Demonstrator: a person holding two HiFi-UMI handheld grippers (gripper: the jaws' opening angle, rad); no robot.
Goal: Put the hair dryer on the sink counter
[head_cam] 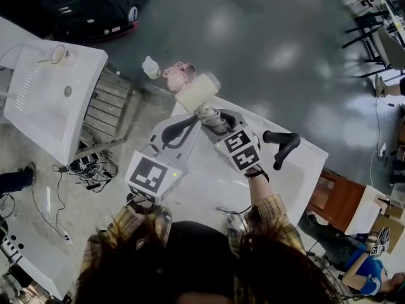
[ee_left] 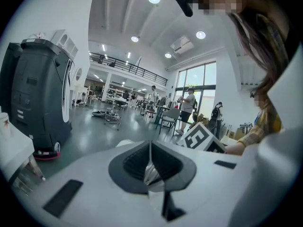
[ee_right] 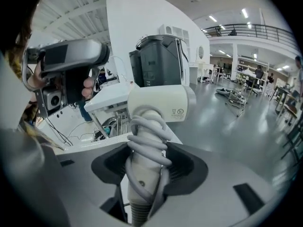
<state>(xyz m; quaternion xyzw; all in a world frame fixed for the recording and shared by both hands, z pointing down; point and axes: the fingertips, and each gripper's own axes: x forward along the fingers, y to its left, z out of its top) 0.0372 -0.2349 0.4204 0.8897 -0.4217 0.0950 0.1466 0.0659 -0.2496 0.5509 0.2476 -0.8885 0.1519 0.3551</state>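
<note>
My right gripper [ee_right: 147, 162] is shut on the handle of the cream hair dryer [ee_right: 158, 103], whose grey cord is wound around that handle. In the head view the hair dryer [head_cam: 197, 92] sticks out past the far edge of the white sink counter [head_cam: 304, 179], with the right gripper [head_cam: 212, 116] behind it. To its left, my left gripper [head_cam: 192, 121] holds nothing. In the left gripper view the left gripper [ee_left: 150, 167] has its dark pads meeting along a thin line. A black faucet [head_cam: 283, 145] stands on the counter to the right of the grippers.
A second white basin [head_cam: 50, 94] stands at the left, beside a wooden pallet [head_cam: 107, 106]. Pink and white items [head_cam: 177, 75] lie on the grey floor beyond the counter. A dark machine [head_cam: 95, 5] is at the top left; loose cables [head_cam: 82, 166] lie at the left.
</note>
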